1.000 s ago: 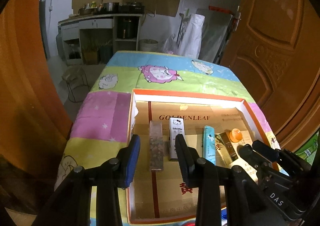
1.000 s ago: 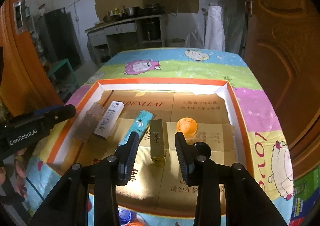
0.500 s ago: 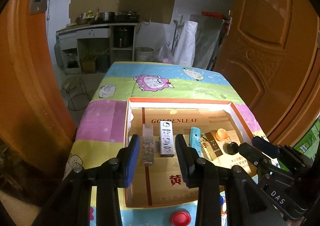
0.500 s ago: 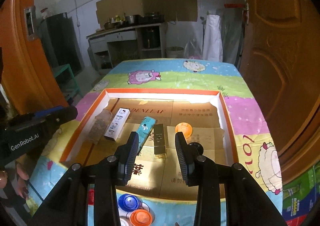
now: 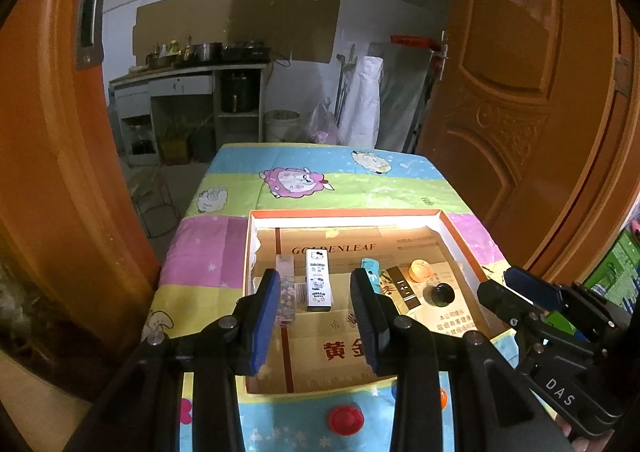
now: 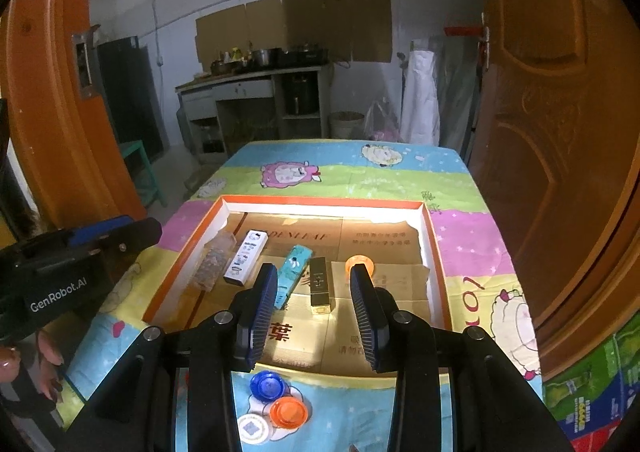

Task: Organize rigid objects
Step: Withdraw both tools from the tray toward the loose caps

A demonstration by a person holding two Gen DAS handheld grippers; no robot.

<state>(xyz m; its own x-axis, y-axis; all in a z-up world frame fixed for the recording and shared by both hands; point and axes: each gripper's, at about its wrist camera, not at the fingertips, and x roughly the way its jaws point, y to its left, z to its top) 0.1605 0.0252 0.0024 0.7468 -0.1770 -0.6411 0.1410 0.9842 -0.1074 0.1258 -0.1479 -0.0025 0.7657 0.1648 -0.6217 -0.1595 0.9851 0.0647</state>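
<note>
Rigid objects sit partly sorted: inside our orange-rimmed box (image 6: 432,248), on its cardboard liner, we see a row lying side by side, namely a clear patterned box (image 6: 214,264), a white Hello Kitty box (image 6: 245,258), a teal box (image 6: 294,272) and a gold box (image 6: 320,284), with an orange cap (image 6: 359,264) and a black cap (image 5: 443,294) just to their right. That much looks done. Left outside, on the sheep-print tablecloth (image 6: 340,172) at the near edge, we count a blue cap (image 6: 267,386), an orange lid (image 6: 289,412) and a white lid (image 6: 253,428) clustered together, plus a red cap (image 5: 346,418) in the left view. We judge these loose caps are what remains. Our left gripper (image 5: 316,316) and right gripper (image 6: 314,312) both hover above the box's near end, jaws wide and holding nothing.
</note>
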